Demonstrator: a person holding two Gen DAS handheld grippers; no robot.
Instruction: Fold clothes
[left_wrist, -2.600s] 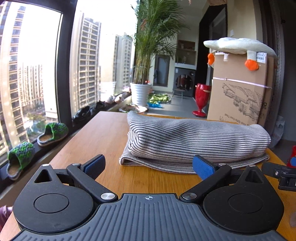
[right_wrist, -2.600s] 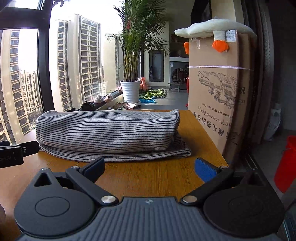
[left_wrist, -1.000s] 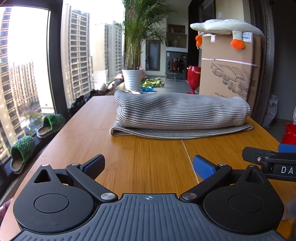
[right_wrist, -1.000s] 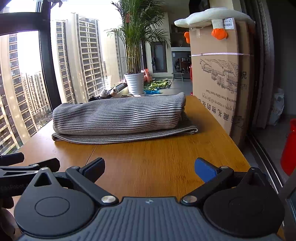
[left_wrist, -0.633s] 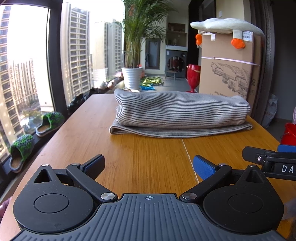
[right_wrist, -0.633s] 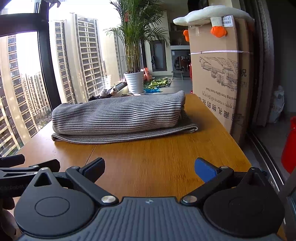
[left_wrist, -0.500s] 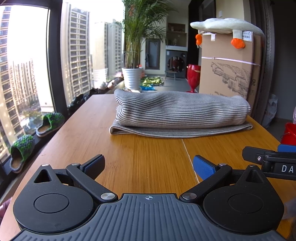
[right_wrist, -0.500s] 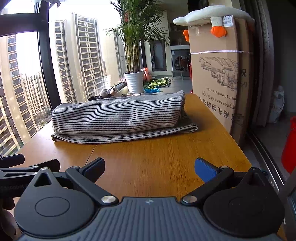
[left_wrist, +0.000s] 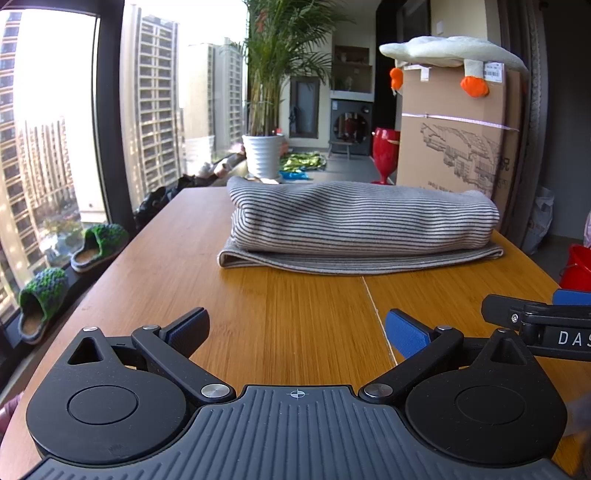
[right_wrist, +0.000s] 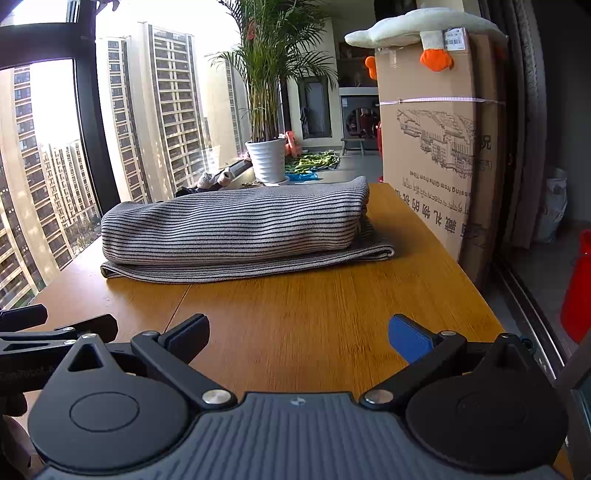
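A folded striped garment (left_wrist: 360, 225) lies on the far part of the desk (left_wrist: 303, 317). Left tool (left_wrist: 295, 328) and right tool (right_wrist: 299, 332) hover near, both spread wide, holding nothing.

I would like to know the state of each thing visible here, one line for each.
Striped garment: folded, lying on the table.
Left gripper: open, empty, short of the garment.
Right gripper: open, empty, short of the garment.
Cardboard box: upright, closed, plush toy on top.
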